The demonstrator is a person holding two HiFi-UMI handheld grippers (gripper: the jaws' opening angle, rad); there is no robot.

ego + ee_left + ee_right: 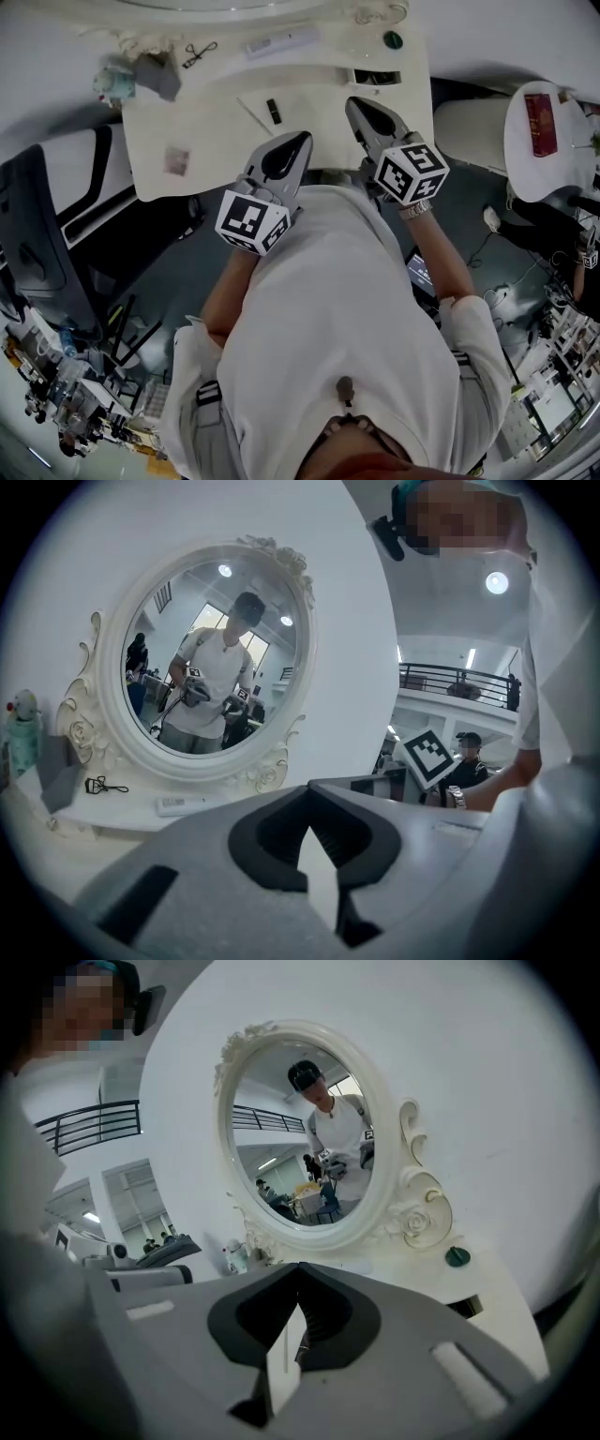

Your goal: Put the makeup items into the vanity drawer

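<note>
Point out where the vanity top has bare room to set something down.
Bare: the left front of the vanity top, between the gray box, the black tube and the small pinkish item. Crowded: the back ledge, with eyelash curler, white stick and green round piece.

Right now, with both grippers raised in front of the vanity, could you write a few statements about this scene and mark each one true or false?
1. The left gripper and the right gripper are both shut and hold nothing. True.
2. The eyelash curler is held in the left gripper. False: it lies on the vanity top, close to the mirror.
3. A dark green round item sits on the vanity top to the right of the mirror. True.
4. The mirror has a square black frame. False: the frame is oval, white and ornate.
</note>
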